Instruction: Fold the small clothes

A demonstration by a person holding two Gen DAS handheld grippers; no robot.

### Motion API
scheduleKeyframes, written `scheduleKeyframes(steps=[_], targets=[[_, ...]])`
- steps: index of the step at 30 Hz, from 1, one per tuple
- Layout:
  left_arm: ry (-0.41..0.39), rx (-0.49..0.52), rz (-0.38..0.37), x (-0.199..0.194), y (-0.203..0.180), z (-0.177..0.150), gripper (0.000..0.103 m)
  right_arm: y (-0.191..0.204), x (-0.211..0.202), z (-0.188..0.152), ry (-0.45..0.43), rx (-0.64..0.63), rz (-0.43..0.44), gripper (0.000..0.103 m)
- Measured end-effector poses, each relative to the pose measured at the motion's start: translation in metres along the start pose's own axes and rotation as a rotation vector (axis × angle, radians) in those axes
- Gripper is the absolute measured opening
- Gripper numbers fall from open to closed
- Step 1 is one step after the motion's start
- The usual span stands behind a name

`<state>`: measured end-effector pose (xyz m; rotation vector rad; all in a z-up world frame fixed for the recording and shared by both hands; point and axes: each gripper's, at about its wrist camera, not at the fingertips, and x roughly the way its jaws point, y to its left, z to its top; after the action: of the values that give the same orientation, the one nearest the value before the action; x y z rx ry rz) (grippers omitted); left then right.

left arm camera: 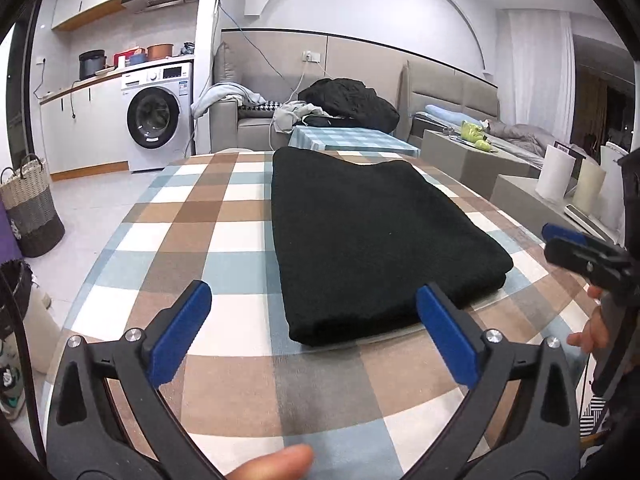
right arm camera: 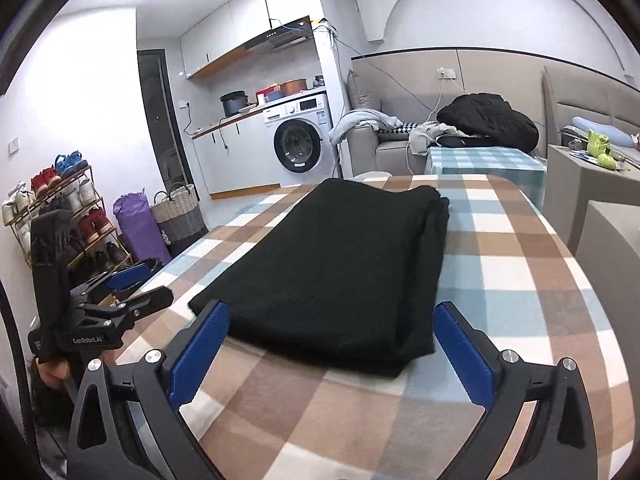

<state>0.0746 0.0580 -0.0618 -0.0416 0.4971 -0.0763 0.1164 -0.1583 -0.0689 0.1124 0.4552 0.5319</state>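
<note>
Black garment (left arm camera: 368, 240), folded into a long rectangle, lies flat on the checked tablecloth (left arm camera: 224, 216), running from the near edge toward the far edge. Left gripper (left arm camera: 314, 336): jaws spread wide, holding nothing, low over the near edge, the garment's near end just ahead between its blue pads (left arm camera: 178, 336). Right gripper (right arm camera: 328, 354): likewise released, facing the garment's near end, not touching. Washing machine (right arm camera: 302, 142) beyond.

We see a folded black garment (right arm camera: 332, 268) flat on the checked tablecloth (right arm camera: 520, 280) | our right gripper (right arm camera: 330, 346) spread wide at its near edge (not touching) | left gripper (right arm camera: 138, 286) off the table's left side.
</note>
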Motion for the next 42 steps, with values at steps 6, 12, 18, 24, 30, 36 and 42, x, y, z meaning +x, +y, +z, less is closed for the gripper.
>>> scheduleKeyframes(steps=[6,12,18,24,30,36,42], targets=[[-0.032,0.047,0.031,-0.004,-0.009,-0.006,0.102,0.012,-0.003,-0.008,-0.029,-0.034,0.017,0.103],[-0.033,0.063,0.033,-0.003,-0.012,-0.01,0.102,0.003,0.0,-0.014,-0.034,-0.006,0.02,0.103],[-0.035,0.044,0.027,-0.002,-0.009,-0.01,0.102,-0.008,-0.001,-0.018,-0.056,0.043,0.027,0.103],[-0.025,0.039,0.019,0.0,-0.007,-0.011,0.102,-0.007,0.001,-0.02,-0.05,0.045,0.026,0.103],[-0.024,0.035,0.017,0.002,-0.006,-0.011,0.102,-0.005,0.001,-0.021,-0.042,0.036,0.036,0.103],[-0.021,0.033,0.022,0.003,-0.006,-0.011,0.102,-0.007,0.001,-0.02,-0.04,0.043,0.044,0.103],[-0.013,0.021,0.016,0.005,-0.004,-0.011,0.102,-0.007,0.002,-0.021,-0.037,0.041,0.05,0.103]])
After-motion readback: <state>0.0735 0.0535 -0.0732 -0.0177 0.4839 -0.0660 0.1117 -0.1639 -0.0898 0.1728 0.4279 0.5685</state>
